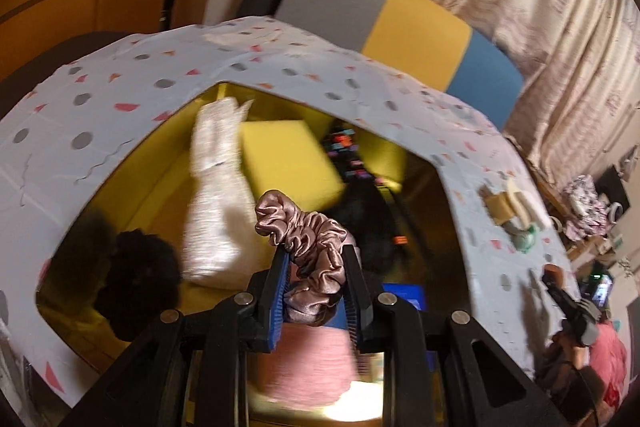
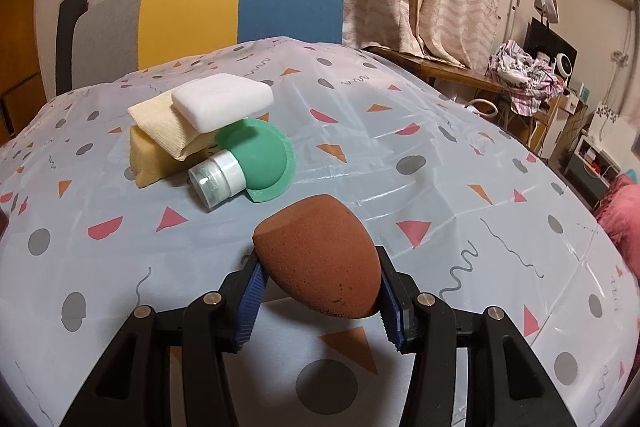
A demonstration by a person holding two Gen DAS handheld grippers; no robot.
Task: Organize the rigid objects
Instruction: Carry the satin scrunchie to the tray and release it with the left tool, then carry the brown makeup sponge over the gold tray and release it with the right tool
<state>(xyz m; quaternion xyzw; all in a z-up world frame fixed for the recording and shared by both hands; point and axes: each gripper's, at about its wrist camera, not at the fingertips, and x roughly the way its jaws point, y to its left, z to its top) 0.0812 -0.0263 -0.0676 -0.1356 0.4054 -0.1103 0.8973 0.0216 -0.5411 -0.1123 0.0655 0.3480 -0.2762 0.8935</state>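
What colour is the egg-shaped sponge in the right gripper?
The egg-shaped makeup sponge is reddish brown, seen best in the right wrist view.

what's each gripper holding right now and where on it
The left gripper pinches a pink satin scrunchie across its lower loop. The right gripper clamps a brown egg-shaped makeup sponge by its sides, near the narrower end.

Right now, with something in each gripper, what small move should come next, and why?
Probably lower the left gripper a little and open it. It is shut on the pink scrunchie directly over the open yellow box, where soft items already lie. The right gripper can wait, holding the brown sponge.
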